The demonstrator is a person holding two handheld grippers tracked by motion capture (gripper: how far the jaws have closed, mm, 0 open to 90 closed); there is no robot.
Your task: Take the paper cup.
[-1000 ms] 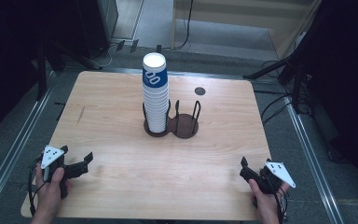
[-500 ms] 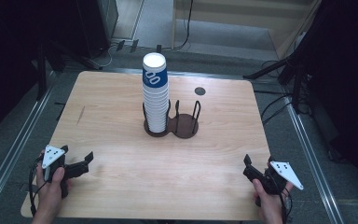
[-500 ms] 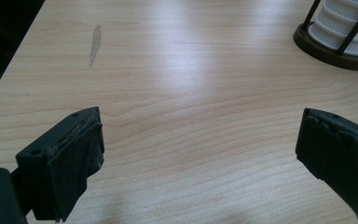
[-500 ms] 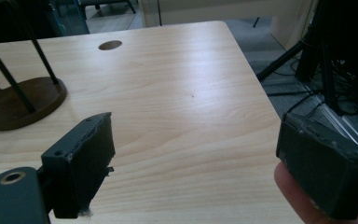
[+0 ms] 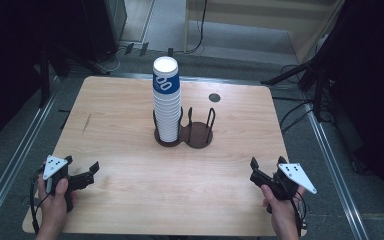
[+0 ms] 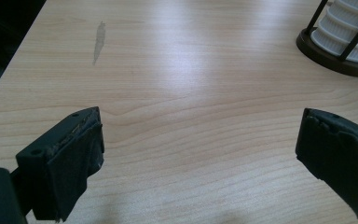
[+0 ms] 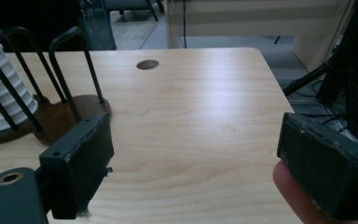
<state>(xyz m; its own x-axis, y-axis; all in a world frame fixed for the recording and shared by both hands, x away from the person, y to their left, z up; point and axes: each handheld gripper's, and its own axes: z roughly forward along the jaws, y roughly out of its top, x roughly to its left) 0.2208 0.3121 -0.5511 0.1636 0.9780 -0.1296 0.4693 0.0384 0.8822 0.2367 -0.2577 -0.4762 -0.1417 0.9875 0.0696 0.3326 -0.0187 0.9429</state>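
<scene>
My stack of paper cups (image 5: pixel 166 102) sits mid-table in the left ring of a dark two-ring cup holder (image 5: pixel 184 134); the right ring's empty. My left gripper (image 5: pixel 82 174) and right gripper (image 5: pixel 266 169) are both open near the table's (image 5: pixel 130 200) front corners, holding nothing.

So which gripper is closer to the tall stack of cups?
Left, slightly. The left gripper sits near-left of the cup stack; the right gripper sits near-right, a bit farther.

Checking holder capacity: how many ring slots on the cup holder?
2. Left slot holds the cup stack; right slot, joined beside it, holds nothing. Both sit mid-table.
</scene>
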